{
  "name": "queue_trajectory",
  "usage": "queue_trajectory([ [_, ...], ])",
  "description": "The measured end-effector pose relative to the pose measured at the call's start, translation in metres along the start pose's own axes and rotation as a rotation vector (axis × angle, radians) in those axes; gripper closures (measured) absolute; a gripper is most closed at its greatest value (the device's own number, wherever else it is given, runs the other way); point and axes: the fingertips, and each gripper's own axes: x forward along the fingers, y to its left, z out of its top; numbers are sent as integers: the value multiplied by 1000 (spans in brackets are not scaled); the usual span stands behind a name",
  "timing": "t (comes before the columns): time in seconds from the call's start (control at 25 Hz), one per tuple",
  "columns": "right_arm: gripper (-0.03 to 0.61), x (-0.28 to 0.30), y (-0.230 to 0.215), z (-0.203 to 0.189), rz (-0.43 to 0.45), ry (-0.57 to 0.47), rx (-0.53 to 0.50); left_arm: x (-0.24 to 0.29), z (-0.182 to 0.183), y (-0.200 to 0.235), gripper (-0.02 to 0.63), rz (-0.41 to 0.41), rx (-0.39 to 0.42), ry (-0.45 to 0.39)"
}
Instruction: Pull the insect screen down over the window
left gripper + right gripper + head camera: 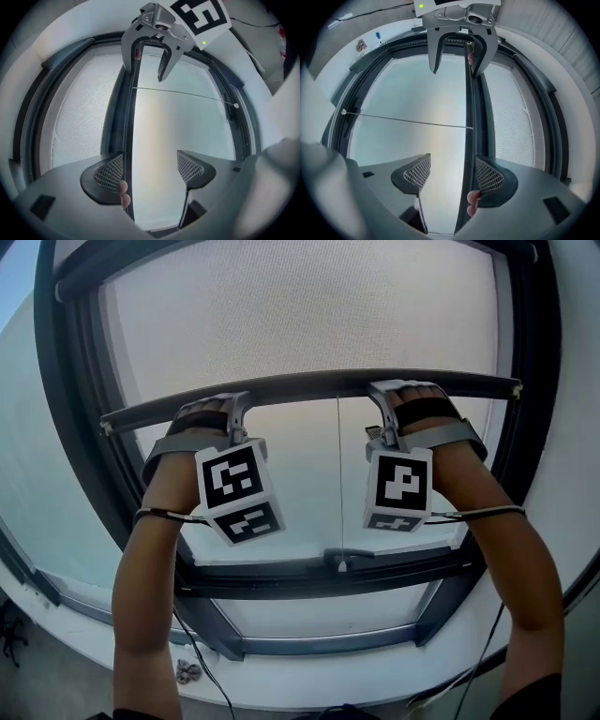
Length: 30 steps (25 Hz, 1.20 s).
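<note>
The insect screen (300,306) covers the upper part of the window, and its dark bottom bar (309,386) crosses the pane about halfway down. My left gripper (214,414) and right gripper (405,396) both sit on that bar, one at each side. In the left gripper view the bar (131,131) runs between the jaws of the left gripper (150,169), beside the left pad (110,172); the jaws stand wide and fingertips (124,193) hook the bar. In the right gripper view the bar (468,140) lies against the right pad (490,176) of the right gripper (452,171), which is also open.
A thin pull cord (339,484) hangs from the bar's middle down to the lower frame (328,577). The dark window frame (84,427) rings the pane. Below it runs a white sill (309,681). Cables trail along both forearms.
</note>
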Motion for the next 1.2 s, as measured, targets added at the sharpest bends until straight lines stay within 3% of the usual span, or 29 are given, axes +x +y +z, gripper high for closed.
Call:
queue_trajectory([
  [0.4,291,-8,45,5,42,-27,23,2,3,-46,250,-32,-22,-8],
  [0.56,291,-8,45,5,38,-26,39,0,5,-48,250,-57,-55,-32],
  [1.2,291,-14,51,6,112,-1,33,-5,3,-57,250,-104,-43,-29],
])
